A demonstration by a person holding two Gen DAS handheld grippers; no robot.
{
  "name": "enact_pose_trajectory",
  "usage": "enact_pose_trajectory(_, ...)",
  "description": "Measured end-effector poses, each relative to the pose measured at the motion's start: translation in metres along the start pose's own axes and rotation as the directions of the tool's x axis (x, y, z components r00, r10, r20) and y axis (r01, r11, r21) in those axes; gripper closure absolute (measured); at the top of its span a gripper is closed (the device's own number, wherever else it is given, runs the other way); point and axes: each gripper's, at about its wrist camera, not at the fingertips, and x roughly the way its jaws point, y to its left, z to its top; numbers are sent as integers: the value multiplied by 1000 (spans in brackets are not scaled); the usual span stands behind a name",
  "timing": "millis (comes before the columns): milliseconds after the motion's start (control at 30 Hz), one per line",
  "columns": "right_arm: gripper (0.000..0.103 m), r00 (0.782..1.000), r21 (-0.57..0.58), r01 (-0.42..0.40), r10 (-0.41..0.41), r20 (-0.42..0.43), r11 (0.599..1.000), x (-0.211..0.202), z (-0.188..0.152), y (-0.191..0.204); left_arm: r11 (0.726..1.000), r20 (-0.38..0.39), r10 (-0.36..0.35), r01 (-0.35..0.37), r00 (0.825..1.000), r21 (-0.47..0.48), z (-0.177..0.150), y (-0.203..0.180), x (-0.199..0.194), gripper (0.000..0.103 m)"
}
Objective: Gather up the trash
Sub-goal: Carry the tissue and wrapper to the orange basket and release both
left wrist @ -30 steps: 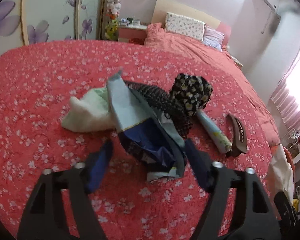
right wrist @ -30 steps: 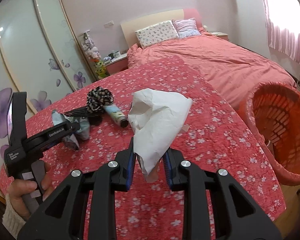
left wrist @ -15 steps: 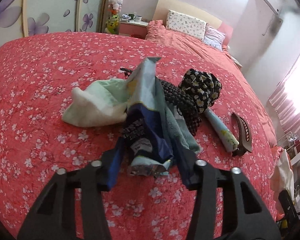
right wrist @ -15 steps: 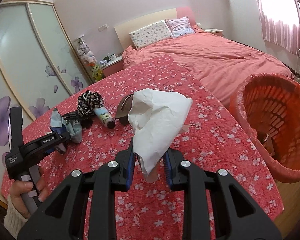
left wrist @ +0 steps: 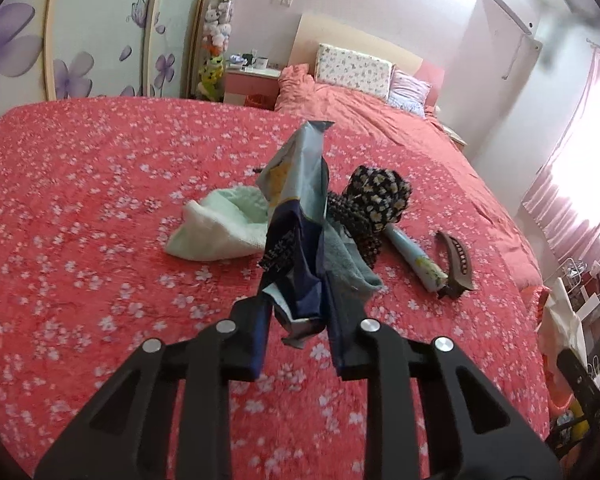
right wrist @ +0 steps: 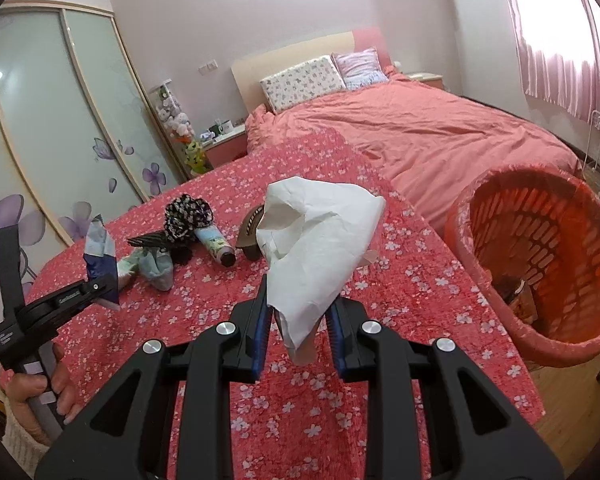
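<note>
Holding a blue wrapper [left wrist: 300, 216], the left gripper [left wrist: 300, 316] has its jaws narrowed on the wrapper's lower end; the rest sticks up, clear of the bed [left wrist: 80, 208]. In the right wrist view the same gripper [right wrist: 104, 284] shows at left w/ the wrapper [right wrist: 98, 252] upright in it, and the hand [right wrist: 40, 384] on its handle.

Right gripper [right wrist: 298, 316]: jaws closed on a crumpled white paper [right wrist: 316, 248], pinched at its lower tip, bulk bulging above the fingers [right wrist: 260, 320]. It's over the quilt, near the bed's right edge.

Orange basket [right wrist: 540, 248] stands on the floor just beside that edge, to the right of the paper; some brownish trash [right wrist: 516, 300] lies at its bottom.

On the quilt, behind the wrapper: a pale green cloth [left wrist: 216, 224] at left, a blue-grey cloth [left wrist: 348, 264] just right of the wrapper, a black mesh item [left wrist: 352, 216] touching a black floral scrunchie [left wrist: 380, 192]. Right of those lie a printed tube [left wrist: 416, 260] and a brown hair clip [left wrist: 456, 264], close together; can't tell if touching.

Far end: pillows [left wrist: 352, 68] at the headboard, a nightstand [left wrist: 252, 84] to their left, a wardrobe [left wrist: 100, 28] w/ purple flowers, pink curtains [right wrist: 560, 52] at right.
</note>
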Motion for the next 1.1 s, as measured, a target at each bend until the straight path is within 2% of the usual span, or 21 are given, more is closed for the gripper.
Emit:
enact_pose_trajectory(267,78,997,5,4,-5,72,1000,-27,8,-3,997,33,-60,58,998,49,0,-24,-36,78)
enact_pose_trajectory(500,78,989,23,40,-43,144,999,-51,14,-17,982,28,-145,140,989,130,-7,-68,-56,78)
enact_pose_trajectory(767,78,974,81,83,-98,202,993,-71,16,-45,950,-6,-240,236,971,204,-20,-121,-63,78)
enact_pose_trajectory(1100,78,949,137,156,-187,253,978,-84,18,-82,893,-67,-341,345,938,289,-38,-189,-58,78)
